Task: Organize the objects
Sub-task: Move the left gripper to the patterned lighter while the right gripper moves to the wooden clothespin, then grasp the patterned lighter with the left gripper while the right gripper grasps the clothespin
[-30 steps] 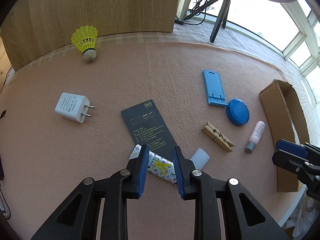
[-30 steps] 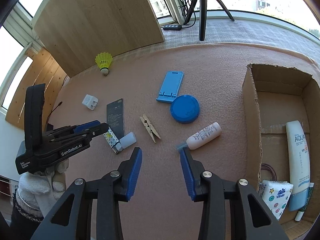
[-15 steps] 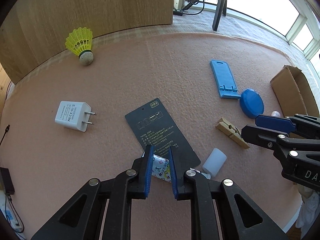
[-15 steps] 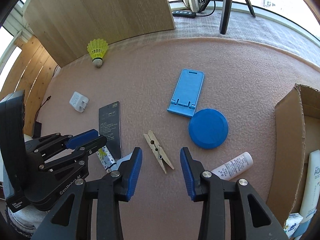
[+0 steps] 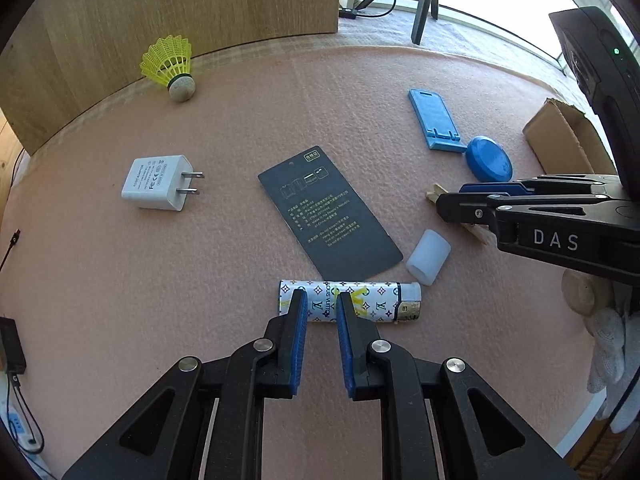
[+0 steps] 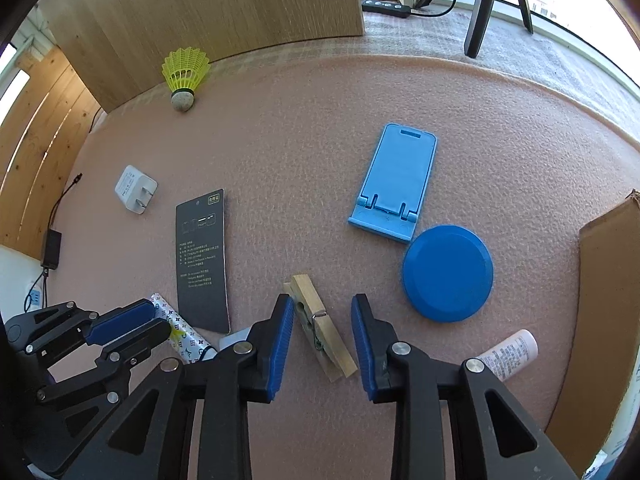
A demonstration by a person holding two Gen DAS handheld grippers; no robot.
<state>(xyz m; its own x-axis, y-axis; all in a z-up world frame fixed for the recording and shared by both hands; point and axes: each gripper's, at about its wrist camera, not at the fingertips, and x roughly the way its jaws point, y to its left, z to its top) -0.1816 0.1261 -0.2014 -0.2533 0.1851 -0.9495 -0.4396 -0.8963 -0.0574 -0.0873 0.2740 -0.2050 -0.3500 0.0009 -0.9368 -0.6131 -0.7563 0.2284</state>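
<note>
1. Tongs on the left [image 5: 322,307] are nearest. A moment ago they were open wide over the patterned lighter [image 5: 349,301]. Now they have closed in on its middle and look to be pinching it. The lighter lies across them on the pink desk [image 5: 120,280], and I cannot tell if it is lifted.
2. Tongs on the right [image 6: 322,320] have moved in low over the wooden clothespin [image 6: 320,330]. They are open, with one blue finger on each side of the peg. They do not touch it yet.
3. Just past the lighter lie a small white cap [image 5: 428,257] and a dark card [image 5: 329,210]. The card's corner sits close to the lighter.
4. Farther out on the right are a blue round lid [image 6: 448,274] and a blue phone stand [image 6: 394,184], which touch each other. A small pink bottle [image 6: 510,354] lies near the cardboard box [image 6: 604,320].
5. Far on the left are a white plug [image 5: 158,182] and, at the back, a yellow shuttlecock [image 5: 172,66].
6. I think both hands are now ready to pick things up. The next step looks like carrying the lighter and the peg to the box. Most things are not yet put away.
</note>
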